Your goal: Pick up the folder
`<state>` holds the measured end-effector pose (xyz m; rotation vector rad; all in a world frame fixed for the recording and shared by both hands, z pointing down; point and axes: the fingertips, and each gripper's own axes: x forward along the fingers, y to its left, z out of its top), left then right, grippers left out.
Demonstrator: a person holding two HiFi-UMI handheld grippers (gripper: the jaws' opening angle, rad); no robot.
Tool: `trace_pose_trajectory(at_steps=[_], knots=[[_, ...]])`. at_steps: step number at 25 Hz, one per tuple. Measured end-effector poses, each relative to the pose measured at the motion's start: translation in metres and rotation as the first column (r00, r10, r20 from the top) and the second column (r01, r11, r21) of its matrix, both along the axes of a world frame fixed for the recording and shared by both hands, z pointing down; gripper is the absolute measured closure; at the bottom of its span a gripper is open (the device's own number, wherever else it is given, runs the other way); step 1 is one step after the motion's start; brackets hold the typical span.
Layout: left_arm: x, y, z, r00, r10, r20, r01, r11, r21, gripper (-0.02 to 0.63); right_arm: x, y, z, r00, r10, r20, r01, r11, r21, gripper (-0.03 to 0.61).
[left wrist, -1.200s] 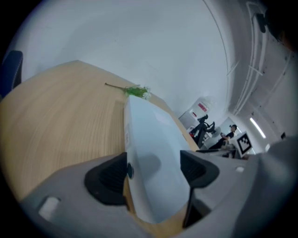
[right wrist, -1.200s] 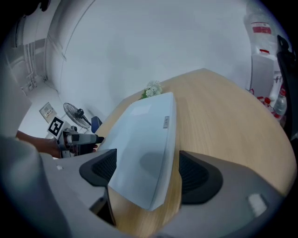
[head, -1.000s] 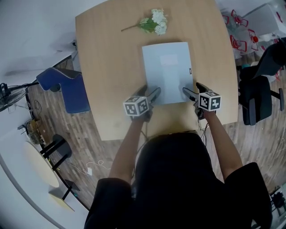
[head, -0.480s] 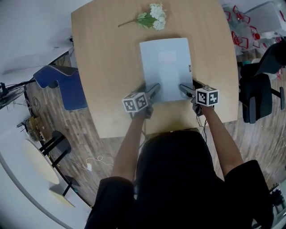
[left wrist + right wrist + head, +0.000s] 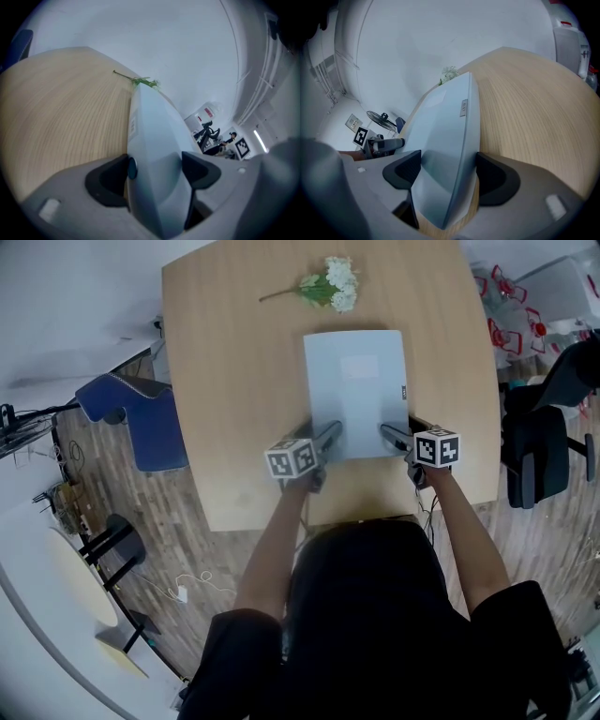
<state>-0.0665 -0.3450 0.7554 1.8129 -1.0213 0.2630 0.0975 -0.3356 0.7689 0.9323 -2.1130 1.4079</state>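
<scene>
Right tool tighter (flowers beyond folder)

a light wooden table with rounded corners fills the middle of the head view. near its far edge lies a sprig of white flowers with green leaves, its thin stem pointing left. just beside the table's left edge stands a blue chair on a wood-plank floor. to the right stands a black office chair, and beyond it red wire-framed items, too small to tell. at lower left are a round white table, a black stool near it, and a white cable on the floor. a standing fan shows in the right gripper view.
</scene>
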Motion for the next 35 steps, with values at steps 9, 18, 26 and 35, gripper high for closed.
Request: trace_pose_trajectory(at_steps=[9,18,26,35], knots=[[-0.005,0.009,-0.057,1.000,-0.014,0.020,0.011,0.989,0.148,0.252,-0.003,0.009,-0.054,1.000,-0.015,0.007,0.014,0.991,0.131,0.207],[-0.021,0.022,-0.157,0.999,-0.039,0.010,0.034,0.940,0.340,0.250,-0.018,0.015,-0.153,0.999,-0.044,-0.016,0.047,0.940,0.339,0.209],[-0.038,0.051,-0.259,0.995,-0.089,0.039,0.056,0.849,0.525,0.252,-0.036,0.032,-0.252,0.997,-0.080,-0.006,0.070,0.837,0.543,0.212],[-0.057,0.066,-0.353,0.991,-0.118,0.070,0.035,0.711,0.702,0.252,-0.055,0.039,-0.344,0.996,-0.088,-0.014,0.073,0.713,0.698,0.216]])
